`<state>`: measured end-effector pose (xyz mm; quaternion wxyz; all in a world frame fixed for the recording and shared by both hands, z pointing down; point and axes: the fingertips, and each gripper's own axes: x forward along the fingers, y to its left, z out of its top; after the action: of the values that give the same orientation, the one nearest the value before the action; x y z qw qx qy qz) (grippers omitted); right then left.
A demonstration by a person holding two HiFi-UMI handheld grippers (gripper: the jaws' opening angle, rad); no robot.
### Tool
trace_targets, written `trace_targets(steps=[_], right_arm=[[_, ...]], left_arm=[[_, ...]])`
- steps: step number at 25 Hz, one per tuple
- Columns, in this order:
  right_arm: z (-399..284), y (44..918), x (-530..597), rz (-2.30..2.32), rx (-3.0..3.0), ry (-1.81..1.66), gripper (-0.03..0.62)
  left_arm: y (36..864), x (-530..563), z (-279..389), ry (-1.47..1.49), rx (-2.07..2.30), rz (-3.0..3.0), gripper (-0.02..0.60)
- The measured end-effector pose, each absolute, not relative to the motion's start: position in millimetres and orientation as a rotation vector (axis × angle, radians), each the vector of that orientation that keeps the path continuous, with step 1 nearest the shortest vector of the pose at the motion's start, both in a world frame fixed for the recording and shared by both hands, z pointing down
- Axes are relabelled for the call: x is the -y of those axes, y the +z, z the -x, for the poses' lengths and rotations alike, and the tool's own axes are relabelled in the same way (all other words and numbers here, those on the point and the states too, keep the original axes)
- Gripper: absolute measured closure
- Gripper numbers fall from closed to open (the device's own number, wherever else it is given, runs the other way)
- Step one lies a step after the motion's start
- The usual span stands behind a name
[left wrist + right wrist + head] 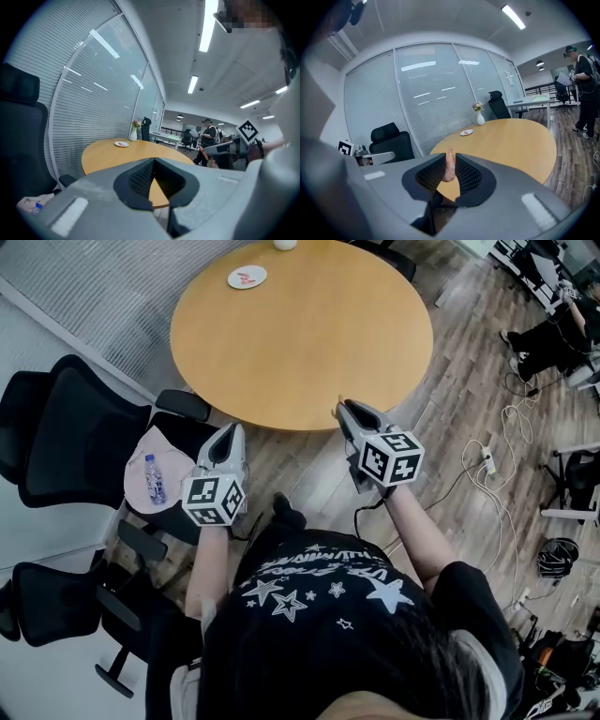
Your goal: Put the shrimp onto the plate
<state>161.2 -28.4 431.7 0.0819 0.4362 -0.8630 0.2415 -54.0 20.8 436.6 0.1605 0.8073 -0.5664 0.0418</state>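
while the right gripper [449, 159] pinches the shrimp [449, 171] upright between its pads, at the near edge of the table [309, 343], the plate [260, 275] lies well apart by the far rim. advice: carry level with the grip firm, and release only low over the plate. the left gripper [153, 163], jaws together on nothing, hangs aside.

The table [300, 334] is plain light orange-brown. The plate [247, 277] is white with red marks. The shrimp [449, 166] is pale pink. The left tool [228, 437] and right tool [352, 413] are grey, with black ribbed pads [469, 176] and black-and-white square markers. The chairs [75, 437] are black.
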Motion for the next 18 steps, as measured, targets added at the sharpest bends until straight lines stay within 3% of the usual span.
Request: trace_targets(steps=[18], right_arm=[[-104,428,78,-1.408,2.526,0.680,0.528]], left_arm=[[437,35,116,0.091,1.530,-2.370,0.578]])
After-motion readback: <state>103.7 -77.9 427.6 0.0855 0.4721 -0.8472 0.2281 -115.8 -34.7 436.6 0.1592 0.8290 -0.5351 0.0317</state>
